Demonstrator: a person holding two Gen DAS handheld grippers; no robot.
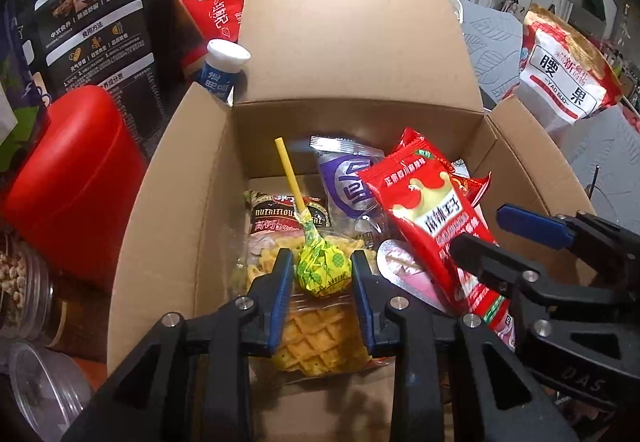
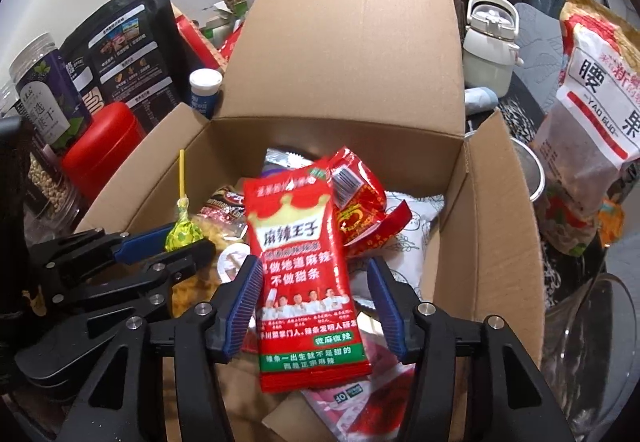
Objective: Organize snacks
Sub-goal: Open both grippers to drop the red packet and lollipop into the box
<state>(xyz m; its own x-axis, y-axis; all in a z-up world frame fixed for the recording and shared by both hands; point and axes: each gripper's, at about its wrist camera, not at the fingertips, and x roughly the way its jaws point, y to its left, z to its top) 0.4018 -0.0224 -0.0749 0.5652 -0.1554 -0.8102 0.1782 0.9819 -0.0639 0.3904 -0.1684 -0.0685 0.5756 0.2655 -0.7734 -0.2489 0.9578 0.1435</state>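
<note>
Your left gripper (image 1: 322, 278) brackets the lollipop (image 1: 322, 270) in the box (image 1: 352, 42), jaws apart. Right gripper (image 2: 314, 306) gapes around the red packet (image 2: 304, 282). Close squarely on the candy head.

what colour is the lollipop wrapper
Yellow-green with a green dotted print, clearest in the left wrist view.

Yellow-green checked lollipop (image 1: 322, 266), red spicy-strip packet (image 2: 306, 282), brown box (image 1: 352, 42)
</note>
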